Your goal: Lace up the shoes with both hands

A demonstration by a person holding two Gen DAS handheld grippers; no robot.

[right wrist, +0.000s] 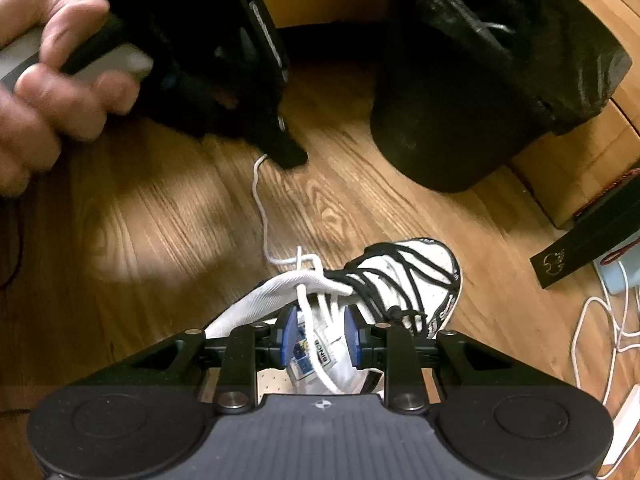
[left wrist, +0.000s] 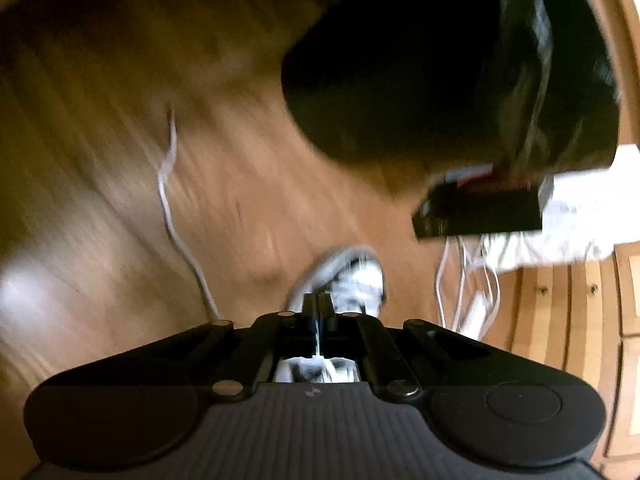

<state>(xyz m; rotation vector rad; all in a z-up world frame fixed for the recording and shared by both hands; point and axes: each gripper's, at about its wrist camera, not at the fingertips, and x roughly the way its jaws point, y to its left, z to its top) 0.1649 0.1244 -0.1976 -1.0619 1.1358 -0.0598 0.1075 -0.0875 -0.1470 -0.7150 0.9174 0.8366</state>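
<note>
We see our left gripper [right wrist: 294,160] pressed together on the white lace [right wrist: 262,216], which runs taut across the wooden floor [right wrist: 160,208] to the shoe [right wrist: 400,280]. Our right gripper [right wrist: 320,334] stands spread — its pads flank the lace over the shoe's tongue, not pressing it.

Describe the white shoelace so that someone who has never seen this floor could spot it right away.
Start at the wooden floor and find the white sneaker with black cords. From its tongue a thin white shoelace snakes across the boards up to the tip of the left tool. Unlike the white cables at the right, it is tied into the shoe.
</note>
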